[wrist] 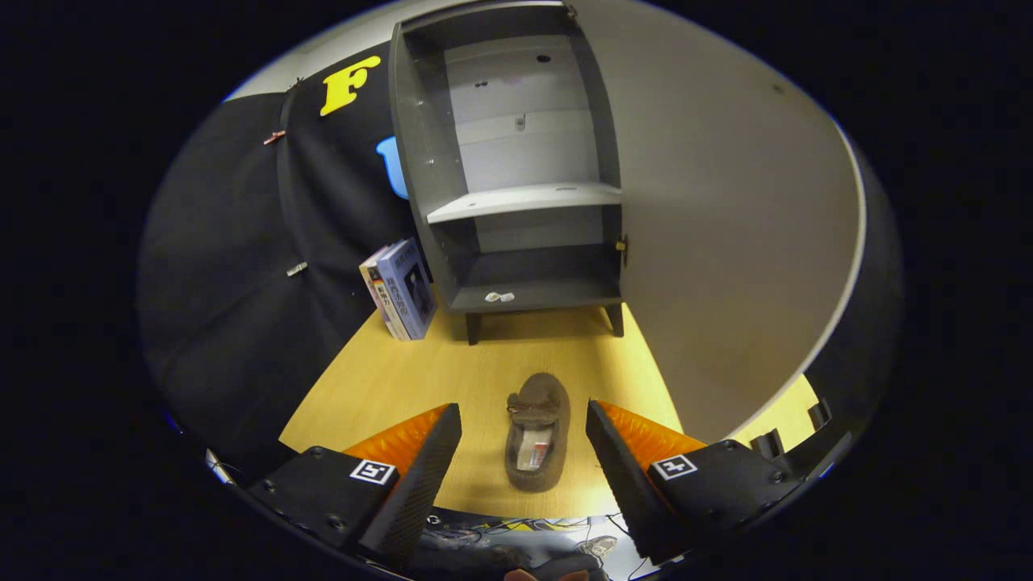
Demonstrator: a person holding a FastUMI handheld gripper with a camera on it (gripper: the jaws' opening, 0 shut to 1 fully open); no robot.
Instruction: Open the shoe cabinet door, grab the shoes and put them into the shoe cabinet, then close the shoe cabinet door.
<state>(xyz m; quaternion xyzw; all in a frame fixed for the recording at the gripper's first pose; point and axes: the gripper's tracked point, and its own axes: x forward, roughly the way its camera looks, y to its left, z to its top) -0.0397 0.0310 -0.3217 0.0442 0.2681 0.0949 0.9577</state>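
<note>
A brown moccasin-style shoe (pixel 537 440) lies on the wooden table (pixel 387 387), toe pointing toward the cabinet. It sits between my two fingers, with a gap on each side. My gripper (pixel 523 420) is open and holds nothing. Beyond the shoe stands the grey shoe cabinet (pixel 516 161) on short legs, with its door (pixel 726 218) swung wide open to the right. Inside are a light middle shelf (pixel 524 199) and a dark bottom shelf (pixel 537 294) with a small white object (pixel 499 297) on it.
A couple of books (pixel 401 289) stand upright against the cabinet's left side. The open door reaches forward along the right, close to my right finger. The table's near edge runs just under my fingers, with cables on the floor below.
</note>
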